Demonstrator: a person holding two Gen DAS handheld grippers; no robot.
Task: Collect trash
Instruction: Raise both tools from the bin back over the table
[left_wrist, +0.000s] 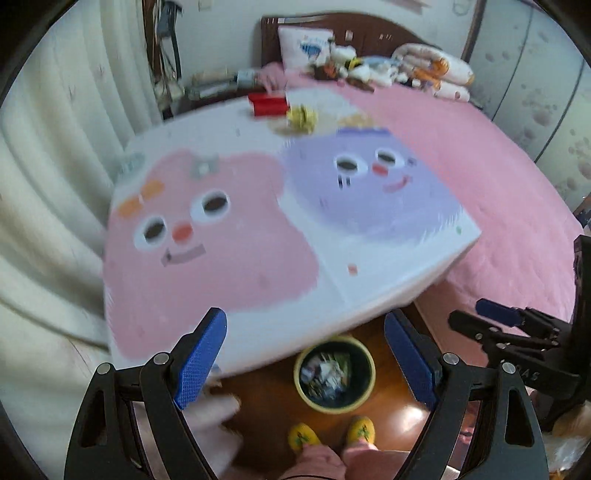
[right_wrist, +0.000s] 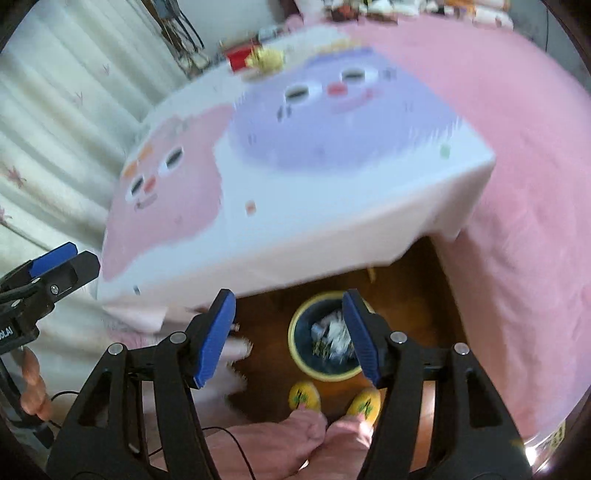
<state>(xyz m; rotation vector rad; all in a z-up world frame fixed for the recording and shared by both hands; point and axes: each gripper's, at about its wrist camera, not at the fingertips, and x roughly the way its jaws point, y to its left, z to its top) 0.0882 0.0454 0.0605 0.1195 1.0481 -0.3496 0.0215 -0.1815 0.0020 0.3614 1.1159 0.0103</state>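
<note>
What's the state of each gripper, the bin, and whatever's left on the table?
left gripper: open, empty, fingers spread above the table edge
right gripper: open, empty, over the bin
trash bin: upright on the floor, no lid, holding trash, not full to the rim
yellow crumpled item: lying on the table at the far side, not collected
red box: on the table's far edge; open or shut, too blurred to tell

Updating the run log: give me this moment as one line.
left hand-held gripper: open, empty | right hand-held gripper: open, empty | bin: on floor, holds trash | yellow wad, red box: on table
</note>
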